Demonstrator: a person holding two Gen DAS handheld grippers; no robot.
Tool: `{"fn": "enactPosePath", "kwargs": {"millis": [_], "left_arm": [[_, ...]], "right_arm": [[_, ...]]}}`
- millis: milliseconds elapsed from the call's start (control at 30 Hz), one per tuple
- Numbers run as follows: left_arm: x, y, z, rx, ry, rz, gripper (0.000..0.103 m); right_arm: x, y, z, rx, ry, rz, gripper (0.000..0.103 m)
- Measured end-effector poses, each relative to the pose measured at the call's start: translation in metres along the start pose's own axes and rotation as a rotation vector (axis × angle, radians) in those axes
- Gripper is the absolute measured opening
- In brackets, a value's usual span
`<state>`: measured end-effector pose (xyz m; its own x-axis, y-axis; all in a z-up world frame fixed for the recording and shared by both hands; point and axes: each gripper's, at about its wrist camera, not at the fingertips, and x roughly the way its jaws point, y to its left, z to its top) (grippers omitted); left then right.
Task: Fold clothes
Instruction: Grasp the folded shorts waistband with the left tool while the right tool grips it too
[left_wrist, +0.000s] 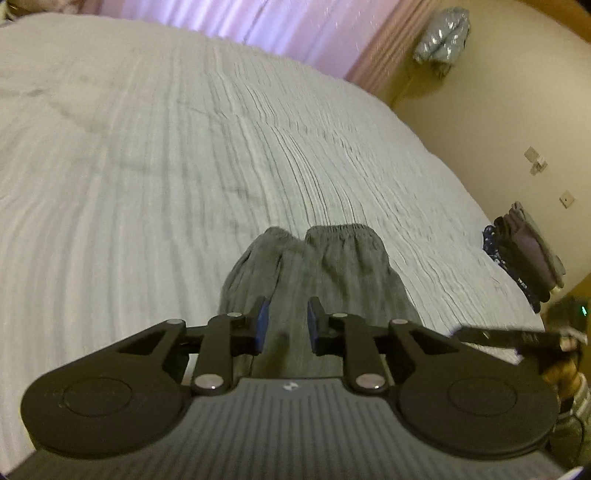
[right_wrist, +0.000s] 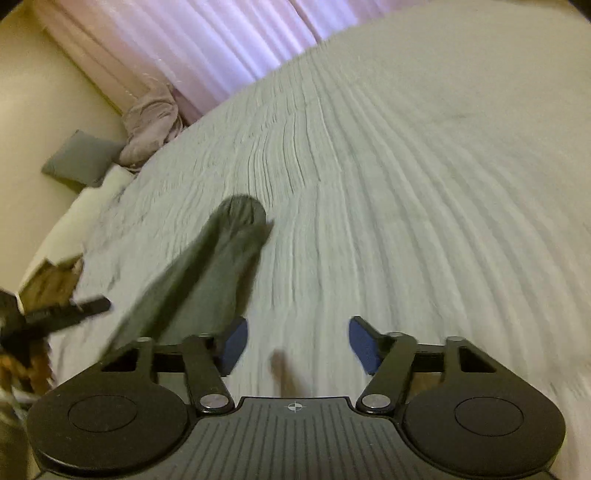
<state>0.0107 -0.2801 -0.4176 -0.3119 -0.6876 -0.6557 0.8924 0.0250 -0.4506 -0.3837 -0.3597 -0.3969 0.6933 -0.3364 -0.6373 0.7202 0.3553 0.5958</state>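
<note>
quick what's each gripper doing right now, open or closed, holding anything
Left gripper: open, pads apart above the grey garment, gripping nothing.
Right gripper: open wide over the bedspread, holding nothing.

Matt grey cloth trousers (left_wrist: 317, 273) on ribbed bedspread (left_wrist: 147, 166).

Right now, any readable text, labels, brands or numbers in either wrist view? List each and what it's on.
No readable words or numbers in either view.
Left claw body: small white logo mark, no letters.
Right claw body: white crosshair mark, no text.
Wall plates: too small and blurred to read.
</note>
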Motion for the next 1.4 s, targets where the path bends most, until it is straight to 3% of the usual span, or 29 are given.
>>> {"fn": "enactPosePath", "kwargs": {"millis": [200, 267, 300, 333, 367, 433, 533, 700, 733, 833, 1400], "left_arm": [[0.068, 0.003, 0.029, -0.014, 0.100, -0.023, 0.023], [0.084, 0.006, 0.029, -0.031, 0.132, -0.025, 0.021], [0.089, 0.007, 0.029, -0.035, 0.138, -0.032, 0.019], [0.092, 0.008, 0.028, -0.037, 0.141, -0.041, 0.003], [0.090, 0.006, 0.028, -0.021, 0.122, -0.042, 0.001], [0.083, 0.001, 0.028, 0.021, 0.069, -0.042, 0.001], [0.061, -0.006, 0.025, 0.093, -0.015, -0.021, 0.001], [0.054, 0.003, 0.013, 0.111, -0.050, 0.052, 0.001], [0.060, 0.007, 0.009, 0.101, -0.023, 0.073, 0.002], [0.072, 0.011, 0.001, 0.075, 0.016, 0.099, 0.002], [0.059, -0.003, 0.008, 0.136, -0.038, 0.090, 0.001]], "right_arm": [[0.077, -0.006, 0.050, 0.150, 0.057, 0.140, 0.057], [0.092, -0.013, 0.059, 0.201, 0.070, 0.164, 0.042], [0.099, -0.017, 0.063, 0.224, 0.078, 0.177, 0.041], [0.105, -0.021, 0.066, 0.246, 0.086, 0.190, 0.035], [0.108, -0.023, 0.069, 0.256, 0.093, 0.197, 0.025], [0.111, -0.026, 0.072, 0.255, 0.099, 0.201, 0.020], [0.107, -0.014, 0.073, 0.170, 0.055, 0.188, 0.019], [0.110, 0.016, 0.063, -0.032, -0.015, 0.104, 0.019], [0.112, 0.019, 0.060, -0.055, -0.019, 0.075, 0.019], [0.123, 0.018, 0.054, -0.057, 0.010, 0.020, 0.019], [0.119, 0.024, 0.057, -0.093, 0.011, -0.003, 0.019]]}}
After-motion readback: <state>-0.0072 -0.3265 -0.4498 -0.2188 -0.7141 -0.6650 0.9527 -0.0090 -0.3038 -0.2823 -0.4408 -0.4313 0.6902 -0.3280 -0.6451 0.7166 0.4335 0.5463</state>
